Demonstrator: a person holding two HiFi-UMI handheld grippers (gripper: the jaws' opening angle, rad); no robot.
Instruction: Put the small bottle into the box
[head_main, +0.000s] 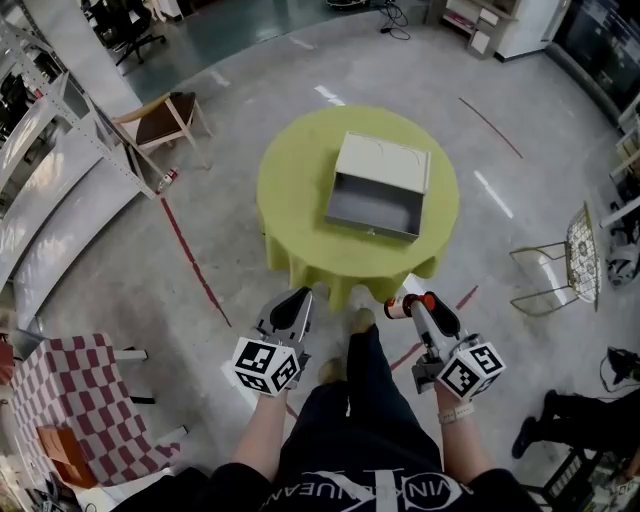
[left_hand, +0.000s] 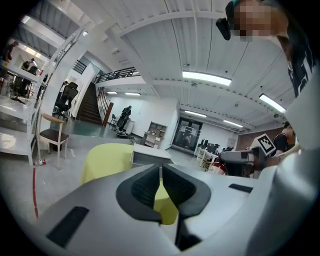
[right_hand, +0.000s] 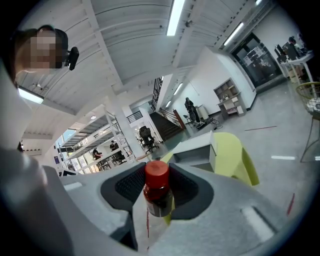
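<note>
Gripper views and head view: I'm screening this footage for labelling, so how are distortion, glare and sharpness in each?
Left gripper view: strong fisheye bending, dark corners, the ceiling strip light glares white. Right gripper view: same bending, yet the small bottle between the jaws reads sharp. Head view: soft even light, table and box clear, mild bending at the edges.

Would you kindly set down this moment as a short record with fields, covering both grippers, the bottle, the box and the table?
right gripper: shut on the small bottle, red cap pointing forward
left gripper: jaws together, nothing between them
box: on the table, lid raised at its far side, inside looks empty
table: round, under a yellow-green cloth
task state: bottle not yet in the box; both grippers held short of the table's near edge
</note>
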